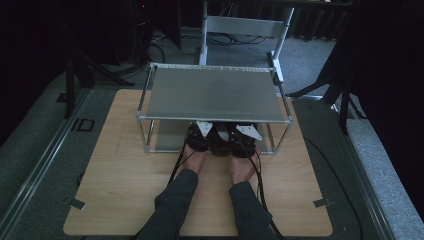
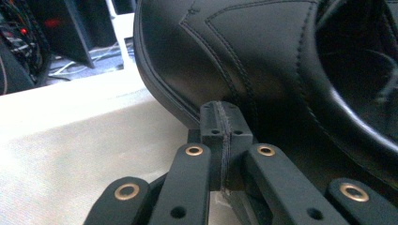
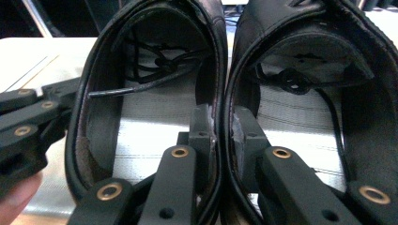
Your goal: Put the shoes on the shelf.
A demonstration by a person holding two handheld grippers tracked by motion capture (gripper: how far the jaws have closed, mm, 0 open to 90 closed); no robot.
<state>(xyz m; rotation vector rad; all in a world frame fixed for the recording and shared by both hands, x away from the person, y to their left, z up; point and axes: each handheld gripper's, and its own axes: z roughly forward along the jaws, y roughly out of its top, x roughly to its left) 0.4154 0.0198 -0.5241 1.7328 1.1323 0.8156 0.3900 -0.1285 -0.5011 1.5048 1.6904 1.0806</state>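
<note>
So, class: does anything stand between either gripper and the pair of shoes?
No. The left gripper is shut on the left shoe's heel, and the right gripper pinches both shoes' inner walls together.

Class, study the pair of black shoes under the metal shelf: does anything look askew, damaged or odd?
Slightly odd: the right gripper pinches the touching inner collars of both black shoes at once, and their laces lie tucked loose inside. No damage visible.

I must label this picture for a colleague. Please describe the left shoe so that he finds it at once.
On the wooden table stands a metal rack; two black shoes sit side by side on its lower shelf. The left shoe is the one with a loose lace across its opening, and the left gripper pinches its stitched heel seam.
</note>
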